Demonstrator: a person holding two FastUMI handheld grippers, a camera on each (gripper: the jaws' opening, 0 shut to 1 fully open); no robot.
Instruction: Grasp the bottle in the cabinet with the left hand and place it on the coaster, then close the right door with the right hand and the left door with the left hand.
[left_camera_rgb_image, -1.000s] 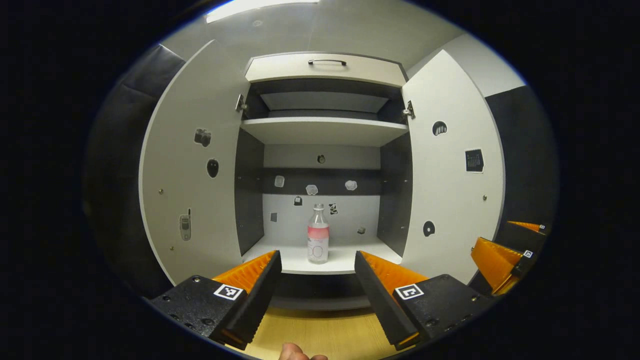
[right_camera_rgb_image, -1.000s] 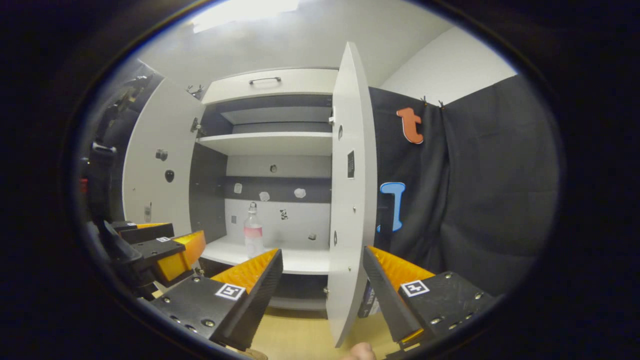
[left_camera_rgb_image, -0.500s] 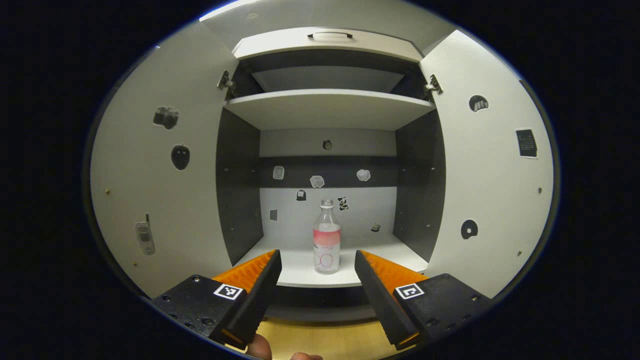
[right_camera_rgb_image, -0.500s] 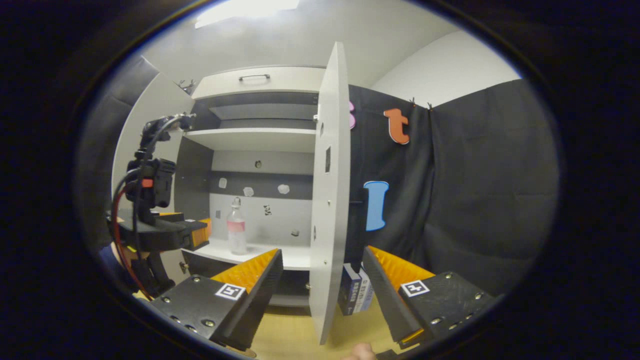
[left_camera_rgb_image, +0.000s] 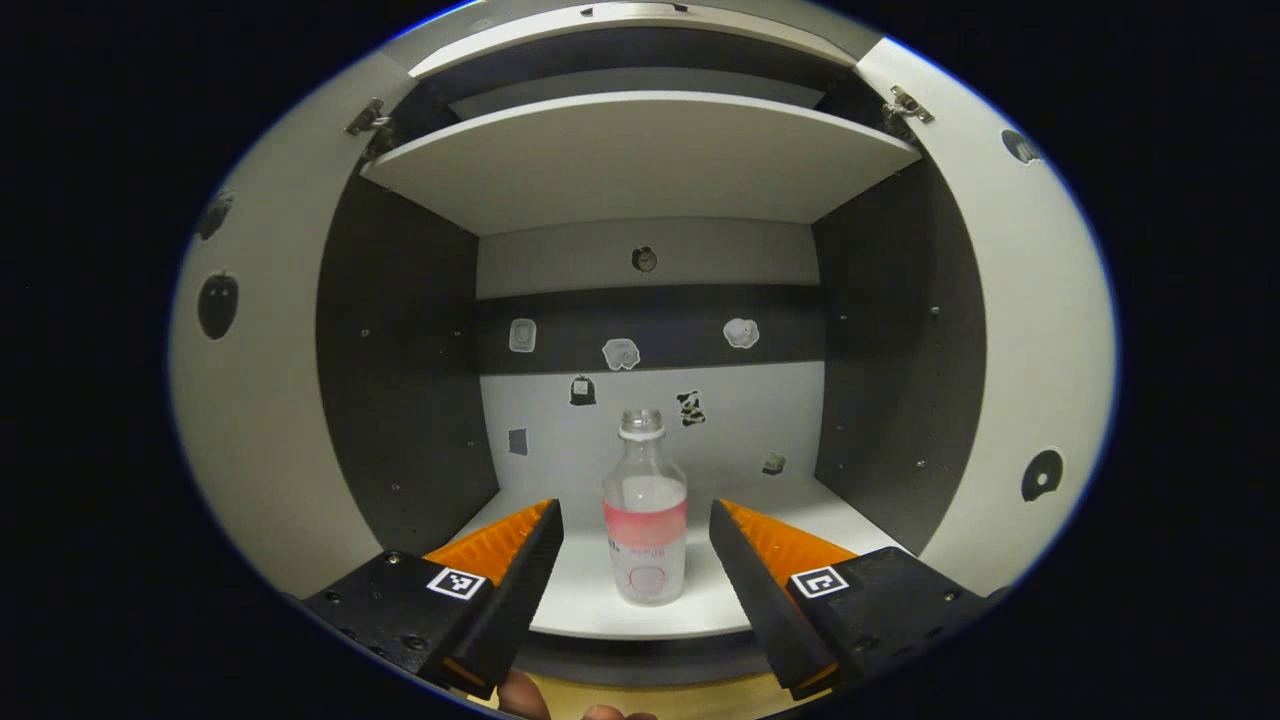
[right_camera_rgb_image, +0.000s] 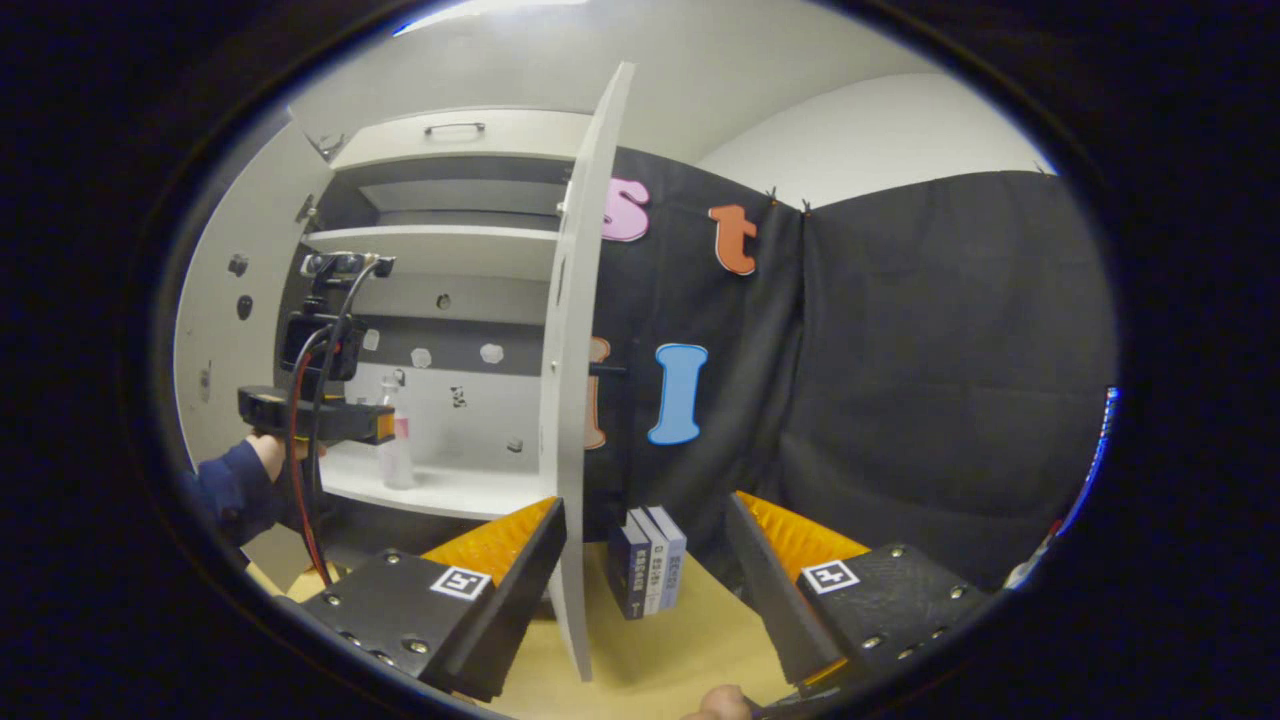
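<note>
My left claw is spread wide, fingers apart on either side of the bottle, not touching it. The bottle stands upright on the lower shelf of the cabinet, near the front edge, roughly centred between the side walls. It's clear, with a pink band around the middle and a white ring at the neck. Small stickers dot the back wall behind it.

Both doors are open. The left door and right door are swung out to either side in the left gripper view.

My right claw is also spread and holds nothing. It sits over the wooden desk, with the right door's edge running down between its fingers' line of sight. A few books stand upright on the desk just beside that door, against the black cloth.

In the right gripper view, the left claw body is level with the lower shelf, held by a hand in a dark blue sleeve, with the bottle right at its tip.
</note>
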